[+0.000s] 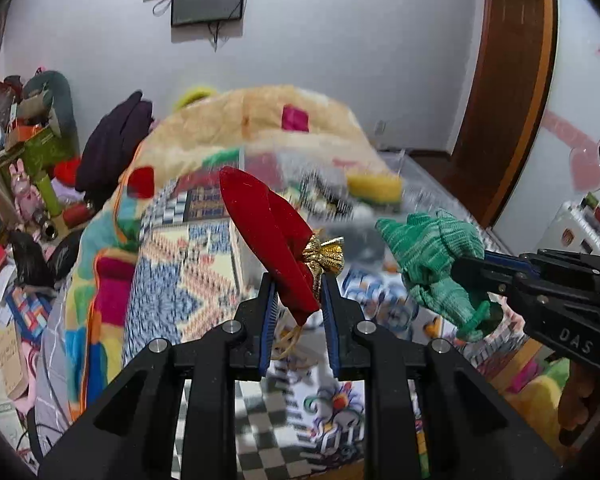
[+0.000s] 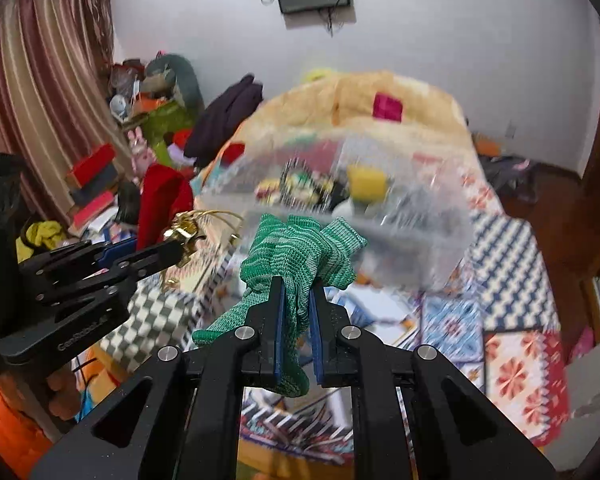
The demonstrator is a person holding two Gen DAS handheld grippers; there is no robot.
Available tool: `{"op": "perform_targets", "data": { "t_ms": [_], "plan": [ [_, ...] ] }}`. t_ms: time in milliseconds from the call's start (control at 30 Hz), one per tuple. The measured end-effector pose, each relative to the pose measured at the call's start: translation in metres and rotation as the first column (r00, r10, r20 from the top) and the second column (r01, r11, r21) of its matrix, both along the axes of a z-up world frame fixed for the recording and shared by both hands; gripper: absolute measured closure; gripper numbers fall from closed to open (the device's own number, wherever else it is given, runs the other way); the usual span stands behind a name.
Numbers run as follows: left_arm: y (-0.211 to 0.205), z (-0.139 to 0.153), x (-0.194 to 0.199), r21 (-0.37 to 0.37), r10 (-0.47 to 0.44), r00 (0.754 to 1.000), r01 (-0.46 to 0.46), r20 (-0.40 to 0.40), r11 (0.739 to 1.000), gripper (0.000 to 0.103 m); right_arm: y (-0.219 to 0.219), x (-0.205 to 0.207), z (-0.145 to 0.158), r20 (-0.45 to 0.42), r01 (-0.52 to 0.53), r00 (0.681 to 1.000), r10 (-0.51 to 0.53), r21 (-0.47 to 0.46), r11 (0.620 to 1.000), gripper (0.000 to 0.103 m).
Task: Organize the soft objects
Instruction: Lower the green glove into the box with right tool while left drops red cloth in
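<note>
My left gripper is shut on a red velvet pouch with a gold tie, held up above the bed. My right gripper is shut on a green knitted glove, also held in the air. Each gripper shows in the other's view: the right one with the glove at the right, the left one with the pouch at the left. A clear plastic bin with several small items, one a yellow sponge, lies ahead on the bed; it is blurred.
The bed carries a patterned quilt and a beige blanket at the far end. A cluttered pile of boxes and toys stands at the left by a curtain. A wooden door frame is at the right.
</note>
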State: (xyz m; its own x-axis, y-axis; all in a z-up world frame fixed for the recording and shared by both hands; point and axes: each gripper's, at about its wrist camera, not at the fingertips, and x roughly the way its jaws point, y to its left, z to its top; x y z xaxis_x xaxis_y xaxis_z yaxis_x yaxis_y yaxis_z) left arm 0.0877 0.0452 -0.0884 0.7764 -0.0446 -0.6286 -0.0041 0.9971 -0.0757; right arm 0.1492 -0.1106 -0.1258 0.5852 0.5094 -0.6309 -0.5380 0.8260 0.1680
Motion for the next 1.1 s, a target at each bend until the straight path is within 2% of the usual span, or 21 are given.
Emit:
{"op": "perform_targets", "data": {
  "t_ms": [367,633,800,1100],
  "plan": [
    [0.004,0.048,0.031,-0.041,-0.024,0.992,0.029,0.127,0.999,0.082,-0.016,0.032,0.04,0.112,0.075,0.99,-0.082,0.067,0.995,0.093],
    [0.0,0.056,0.072,-0.049,-0.055,0.986,0.063,0.16,0.997,0.082,-0.018,0.068,0.043,0.105,0.126,0.985,-0.137,0.102,0.987,0.093],
    [-0.007,0.038,0.099,-0.045,-0.075,0.991,0.08,0.114,0.996,0.081,-0.012,0.091,0.029,0.069,0.144,0.986,-0.15,0.084,0.986,0.093],
    [-0.015,-0.017,0.134,-0.042,-0.099,0.994,0.097,-0.045,0.994,0.081,0.001,0.108,-0.009,-0.011,0.113,0.994,-0.113,0.008,0.994,0.091]
  ]
}}
